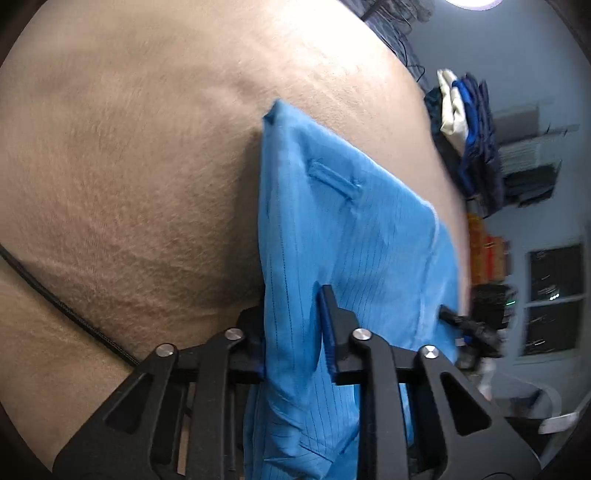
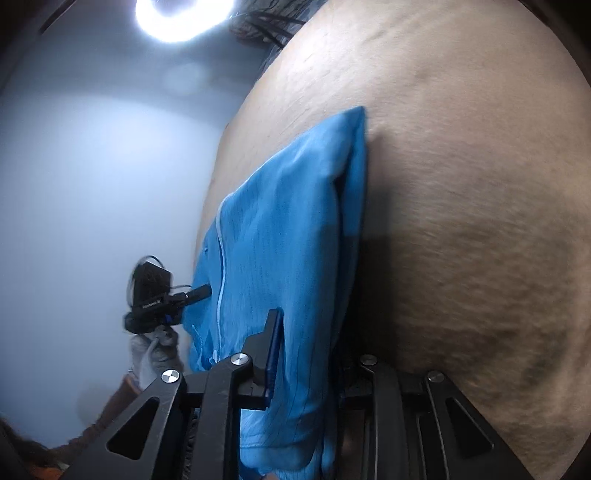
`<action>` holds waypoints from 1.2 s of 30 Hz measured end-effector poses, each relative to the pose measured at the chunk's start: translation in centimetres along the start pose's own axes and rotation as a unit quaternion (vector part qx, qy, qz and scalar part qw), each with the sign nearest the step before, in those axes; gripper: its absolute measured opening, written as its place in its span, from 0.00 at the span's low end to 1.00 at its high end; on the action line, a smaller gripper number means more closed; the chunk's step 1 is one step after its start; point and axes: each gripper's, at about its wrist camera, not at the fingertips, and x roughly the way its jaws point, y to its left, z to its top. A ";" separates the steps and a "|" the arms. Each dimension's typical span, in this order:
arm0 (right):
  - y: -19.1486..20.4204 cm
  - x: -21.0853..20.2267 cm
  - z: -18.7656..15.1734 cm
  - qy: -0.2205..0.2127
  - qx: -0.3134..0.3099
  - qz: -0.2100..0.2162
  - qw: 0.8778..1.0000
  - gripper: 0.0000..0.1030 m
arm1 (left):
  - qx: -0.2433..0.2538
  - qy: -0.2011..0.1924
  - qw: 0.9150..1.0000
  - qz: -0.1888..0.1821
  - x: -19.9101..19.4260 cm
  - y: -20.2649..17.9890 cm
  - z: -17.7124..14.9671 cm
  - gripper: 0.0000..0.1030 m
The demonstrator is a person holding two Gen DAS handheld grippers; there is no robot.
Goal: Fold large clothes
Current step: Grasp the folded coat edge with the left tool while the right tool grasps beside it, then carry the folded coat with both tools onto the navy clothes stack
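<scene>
Left wrist view: the left gripper (image 1: 295, 332) has its jaws drawn in narrow with a bunched fold of the blue garment (image 1: 332, 229) pinched between the blue pads. Cloth hangs down below the fingers and stretches ahead of them as a folded panel with a small sewn tab on it. Under and beyond the cloth lies the tan carpeted surface (image 1: 129, 166). Off to the right of the fingers, past the garment's edge, the other tool's tip shows, and beyond it a pile of clothes (image 1: 465, 125) against the wall.

From the right wrist view, the right gripper (image 2: 306, 354) is likewise closed narrow on the garment (image 2: 280, 229), the fabric squeezed between its pads and trailing below. Ahead of it the folded cloth rests on the carpet (image 2: 461, 221). To the left of the fingers, the left gripper (image 2: 201, 291) meets the garment's far edge, held by a gloved hand (image 2: 155, 350). A ring light (image 2: 184, 14) glows above.
</scene>
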 end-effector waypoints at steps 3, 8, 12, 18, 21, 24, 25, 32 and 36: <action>1.7 0.2 -0.5 -0.002 -0.018 -0.045 0.999 0.16 | 0.042 -0.018 0.998 0.038 -0.2 -1.8 -0.5 0.10; 4.6 0.3 -0.8 -0.007 -0.053 -0.125 0.991 0.10 | 0.077 -0.047 0.993 0.071 -0.8 -3.7 -1.6 0.06; 8.2 0.3 -1.3 -0.014 -0.112 -0.184 0.976 0.06 | 0.099 -0.065 0.989 0.086 -1.1 -5.2 -2.2 0.05; 12.1 -0.1 -2.3 -0.034 -0.150 -0.211 0.965 0.04 | 0.127 -0.094 0.984 0.087 -2.5 -7.5 -3.1 0.05; 13.2 -1.1 -2.9 -0.045 -0.176 -0.230 0.956 0.04 | 0.150 -0.106 0.980 0.081 -3.2 -9.1 -3.8 0.05; 14.0 -2.6 -3.3 -0.056 -0.186 -0.236 0.952 0.04 | 0.163 -0.109 0.978 0.064 -3.6 -10.5 -4.1 0.05; 14.3 -3.1 -3.2 -0.059 -0.188 -0.238 0.951 0.04 | 0.168 -0.108 0.978 0.059 -3.6 -11.1 -4.2 0.04; 15.8 -6.0 -1.3 -0.090 -0.215 -0.286 0.929 0.04 | 0.205 -0.129 0.969 0.047 -3.1 -15.9 -3.4 0.04; 16.5 -8.1 -0.2 -0.111 -0.213 -0.286 0.928 0.04 | 0.217 -0.142 0.965 0.041 -2.9 -18.4 -2.4 0.04</action>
